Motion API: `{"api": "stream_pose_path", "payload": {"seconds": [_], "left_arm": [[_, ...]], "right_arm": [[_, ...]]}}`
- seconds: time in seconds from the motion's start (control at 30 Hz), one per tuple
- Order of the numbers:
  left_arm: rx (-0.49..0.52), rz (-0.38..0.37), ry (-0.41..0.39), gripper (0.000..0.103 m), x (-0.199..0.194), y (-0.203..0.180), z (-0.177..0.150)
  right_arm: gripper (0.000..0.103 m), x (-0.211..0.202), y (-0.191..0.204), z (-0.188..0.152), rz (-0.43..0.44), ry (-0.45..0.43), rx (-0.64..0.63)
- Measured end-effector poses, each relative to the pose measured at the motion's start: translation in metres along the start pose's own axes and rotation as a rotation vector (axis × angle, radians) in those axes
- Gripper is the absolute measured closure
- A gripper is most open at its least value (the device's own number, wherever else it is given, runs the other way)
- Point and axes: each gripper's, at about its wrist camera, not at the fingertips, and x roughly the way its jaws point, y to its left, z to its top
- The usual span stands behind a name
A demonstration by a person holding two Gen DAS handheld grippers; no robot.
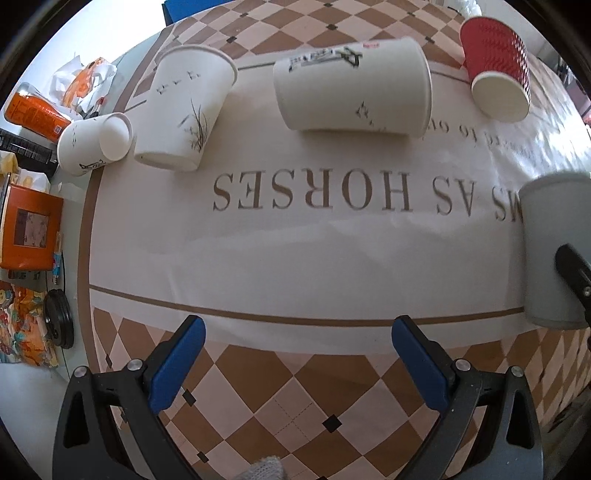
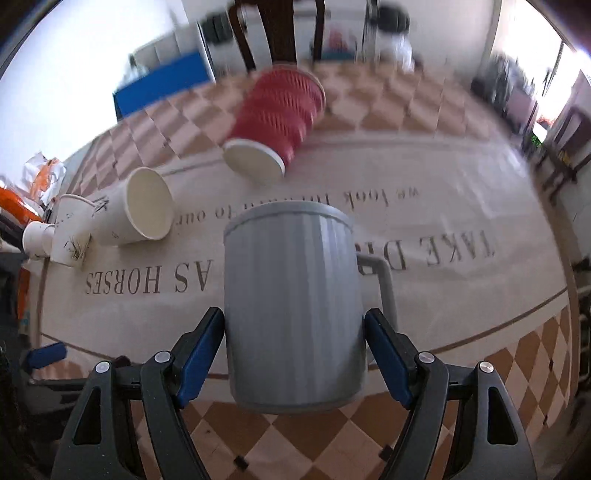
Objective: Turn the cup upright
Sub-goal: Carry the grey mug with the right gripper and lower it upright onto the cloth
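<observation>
One grey mug (image 2: 291,314) sits pinched in my right gripper (image 2: 294,347), lifted, seemingly near upright; setting it down remains. My left gripper (image 1: 297,363) hangs spread, empty

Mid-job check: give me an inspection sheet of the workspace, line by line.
Surface: tablecloth, checkered border, printed lettering.
Job's things: grey mug held between right fingers; whether it clears the cloth is unclear. Red cup, large white cup and small white cup lie on their sides; bamboo-print cup stands rim down.
Clutter: orange box, orange bottle, wrappers beside the cloth's left edge.
Grippers: left gripper open, nothing in it; right gripper shut on mug.
Cables: nothing seen.
Surroundings: chair behind table, blurred.
</observation>
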Motion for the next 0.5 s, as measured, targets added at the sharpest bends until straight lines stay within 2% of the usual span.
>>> {"api": "stream_pose_path", "payload": {"seconds": [0.13,0.2,0.37,0.5], "left_arm": [[-0.007,-0.013,-0.006,0.000,-0.009,0.001,0.009],[-0.010,-0.021,-0.002,0.000,-0.010,-0.001,0.014],[-0.006,-0.037,0.010,0.000,-0.011,-0.006,0.018],[0.001,-0.035,0.022,0.000,-0.008,-0.009,0.019]], "right_arm": [[0.023,0.015,-0.001,0.029,0.001,0.261,-0.035],[0.023,0.017,0.002,0.039,0.013,0.330,-0.065],[0.022,0.030,0.014,0.064,-0.046,0.394,-0.142],[0.023,0.035,0.014,0.071,-0.006,0.380,-0.107]]}}
